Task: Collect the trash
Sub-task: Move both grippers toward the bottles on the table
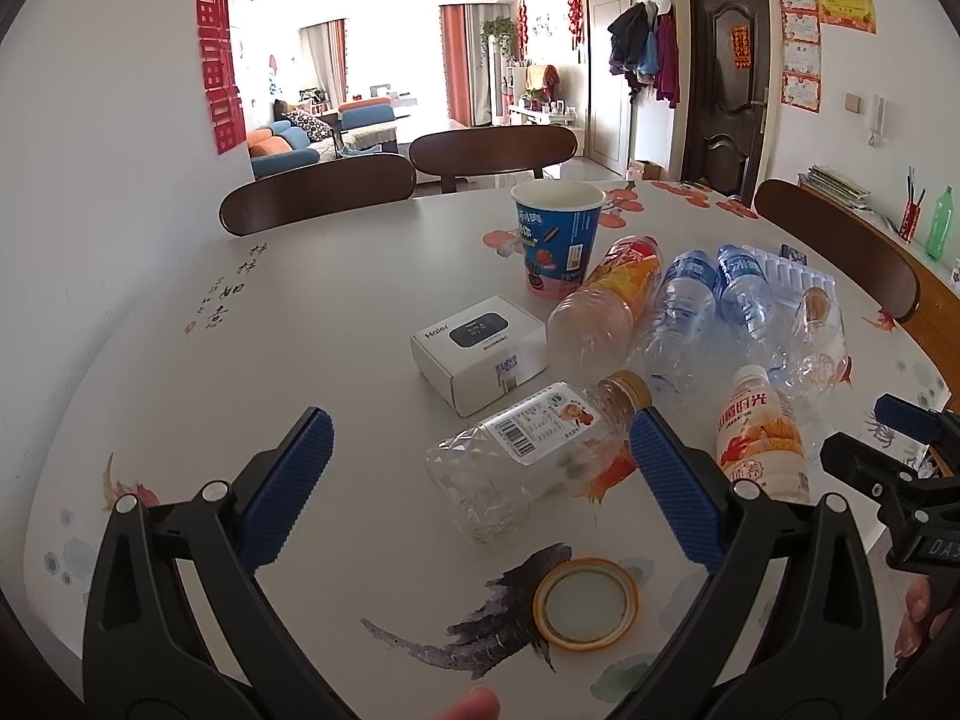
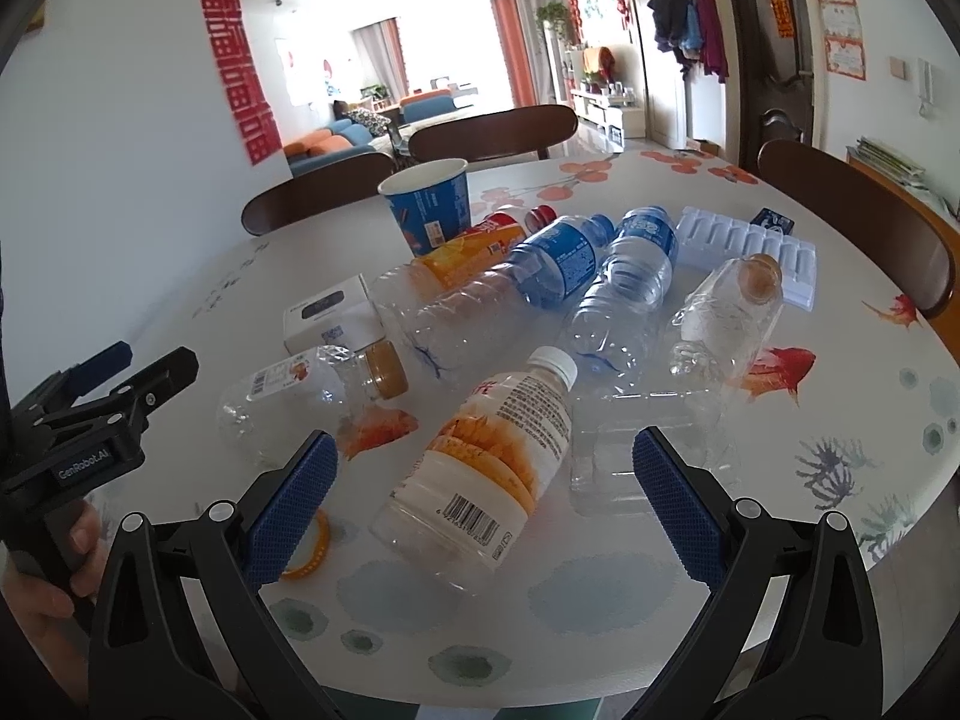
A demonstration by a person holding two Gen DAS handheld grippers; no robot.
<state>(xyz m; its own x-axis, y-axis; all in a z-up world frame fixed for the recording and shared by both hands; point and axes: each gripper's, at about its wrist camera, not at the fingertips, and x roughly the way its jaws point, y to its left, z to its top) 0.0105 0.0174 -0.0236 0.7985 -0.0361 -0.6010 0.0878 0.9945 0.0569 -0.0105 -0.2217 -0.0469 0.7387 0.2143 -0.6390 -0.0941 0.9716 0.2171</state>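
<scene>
A clear plastic bottle with a gold cap (image 1: 528, 450) is seen lying on its side on the table (image 1: 336, 324), its long axis running from the base near the left gripper (image 1: 480, 480) up and away to the cap, which is pointed toward the right finger. The bottle is placed just ahead of the wide-spread, empty jaws, closer to the right blue pad (image 1: 678, 492). A white barcode label is carried on its faceted body. An orange lid ring (image 1: 585, 600) is laid flat between the fingers, nearer the camera.

A white-capped drink bottle with an orange label (image 2: 486, 462) is shown lying between the parted, empty fingers of the right gripper (image 2: 480, 498), cap aimed away and slightly right, barcode end nearest. Beyond it, two blue-labelled water bottles (image 2: 600, 276), an orange-labelled bottle (image 2: 474, 246), a blue paper cup (image 2: 429, 204) and a white box (image 2: 330, 318) are spread across the table.
</scene>
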